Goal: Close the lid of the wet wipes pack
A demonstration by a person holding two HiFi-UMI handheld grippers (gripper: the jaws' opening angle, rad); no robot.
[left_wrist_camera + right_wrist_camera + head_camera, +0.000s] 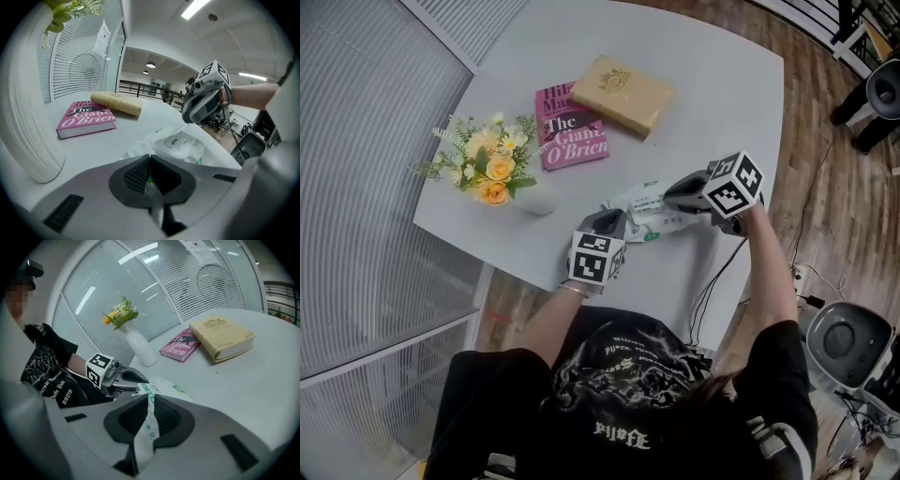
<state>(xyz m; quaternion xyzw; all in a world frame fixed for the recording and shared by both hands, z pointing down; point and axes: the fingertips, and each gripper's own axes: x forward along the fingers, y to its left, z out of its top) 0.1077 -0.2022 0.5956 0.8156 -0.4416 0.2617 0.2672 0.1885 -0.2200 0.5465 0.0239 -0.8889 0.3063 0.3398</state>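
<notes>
Looking down on wet wipes pack (649,212) just below centre of head view, flat on white table (712,103), close to the table's lower edge. Lid (174,140) w/ "OPEN" tab facing up, centre-right in left gripper view. Looks flat against pack top; can't tell if fully snapped.

Left gripper (614,223) at pack's left end, lower centre of head view. Tongs pressed together, pinching the pack's film edge: thin sliver of white/green wrapper caught betw. the pads in its own view (150,157).

Right gripper (673,197) at pack's right end, a bit right of centre. Tongs slightly spread. Strip of the pack's wrapper w/ green print runs up betw. the pads (149,401), brushing them but not clearly squeezed.

Both grippers angled down toward the pack, facing each other across it, pack body betw. the two.

Upper centre of head view: pink book (572,127) and tan book (623,92), side by side, corners touching or nearly so, well apart from pack. Left of centre: white vase (539,199) w/ yellow flowers (492,169), upright, near the left gripper but not touching.

Bottom of frame: black printed tee (628,394), both forearms reaching up to the grippers.
</notes>
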